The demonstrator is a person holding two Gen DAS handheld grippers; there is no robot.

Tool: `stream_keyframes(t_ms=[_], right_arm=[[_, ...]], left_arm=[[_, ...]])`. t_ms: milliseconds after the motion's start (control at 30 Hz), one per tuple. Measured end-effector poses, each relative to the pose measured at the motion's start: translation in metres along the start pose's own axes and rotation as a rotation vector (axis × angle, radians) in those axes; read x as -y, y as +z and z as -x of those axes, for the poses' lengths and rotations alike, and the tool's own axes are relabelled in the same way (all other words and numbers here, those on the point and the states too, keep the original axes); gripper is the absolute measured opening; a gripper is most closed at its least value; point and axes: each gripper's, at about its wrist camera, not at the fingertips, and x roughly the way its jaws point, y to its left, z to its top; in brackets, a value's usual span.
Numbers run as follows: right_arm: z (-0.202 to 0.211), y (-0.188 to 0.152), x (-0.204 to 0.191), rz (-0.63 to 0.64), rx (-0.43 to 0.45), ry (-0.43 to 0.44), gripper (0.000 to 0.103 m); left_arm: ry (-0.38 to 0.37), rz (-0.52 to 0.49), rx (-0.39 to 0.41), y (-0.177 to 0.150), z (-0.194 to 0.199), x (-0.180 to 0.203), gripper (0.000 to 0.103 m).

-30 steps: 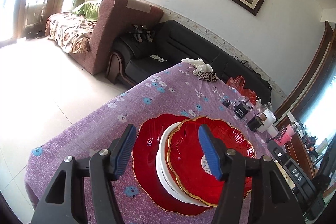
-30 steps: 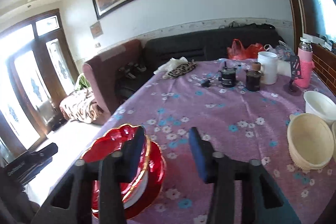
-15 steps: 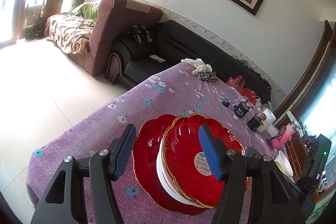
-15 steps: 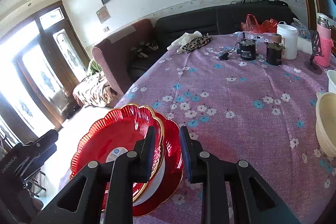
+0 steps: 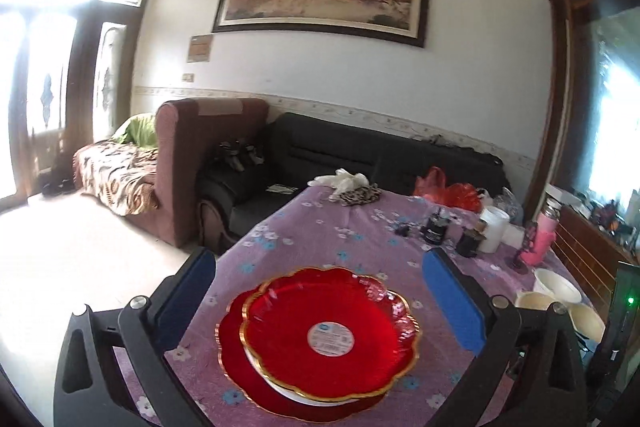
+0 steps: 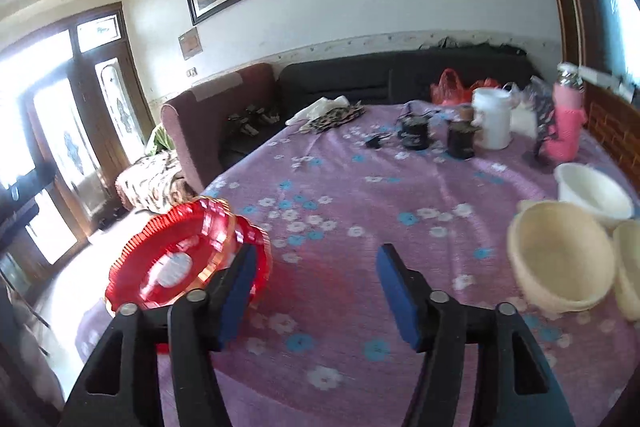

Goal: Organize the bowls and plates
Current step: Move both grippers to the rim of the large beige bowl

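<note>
Desk [image 5: 360, 227] in purple floral cloth carries it all. Two red plates [image 5: 332, 335] sandwich one white plate [image 5: 296, 397] in a stack near the desk's left edge. Three bowls [image 6: 560, 259] cluster at the right: two cream, one white. Left claw [image 5: 320, 307] gapes wide over the stack, holding nothing. Right claw [image 6: 316, 295] hangs wide open too, empty, beside the stack.

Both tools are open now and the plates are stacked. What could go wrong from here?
1. The top red plate sits off-centre on the white plate and the bottom red plate; a nudge could make it slide.
2. The stack lies near the table edge, so a push from the left tool might tip it off.
3. The right tool could bump the cream bowl when reaching.
</note>
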Motion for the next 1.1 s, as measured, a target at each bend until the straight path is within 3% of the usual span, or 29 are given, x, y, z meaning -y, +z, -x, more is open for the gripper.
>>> stream_keyframes(t_ms=[167, 300, 500, 700, 933, 1100], right_arm=[[0.042, -0.016, 0.063, -0.022, 0.061, -0.167, 0.088], [0.076, -0.027, 0.141, -0.126, 0.055, -0.304, 0.089], [0.12, -0.045, 0.242, -0.322, 0.025, -0.433, 0.089], [0.132, -0.054, 0.276, -0.425, 0.01, -0.408, 0.089], [0.087, -0.047, 0.268, -0.573, -0.07, -0.118, 0.089], [0.042, -0.035, 0.252, -0.61, -0.077, -0.132, 0.088]], left_arm=[[-0.122, -0.1, -0.136, -0.01, -0.02, 0.055, 0.103], [-0.244, -0.142, -0.241, -0.026, -0.035, 0.103, 0.103], [-0.328, -0.227, -0.356, -0.052, -0.052, 0.159, 0.103], [-0.35, -0.247, -0.452, -0.066, -0.079, 0.194, 0.103], [-0.339, -0.185, -0.539, -0.069, -0.119, 0.215, 0.103], [-0.293, -0.175, -0.567, -0.07, -0.146, 0.227, 0.103]])
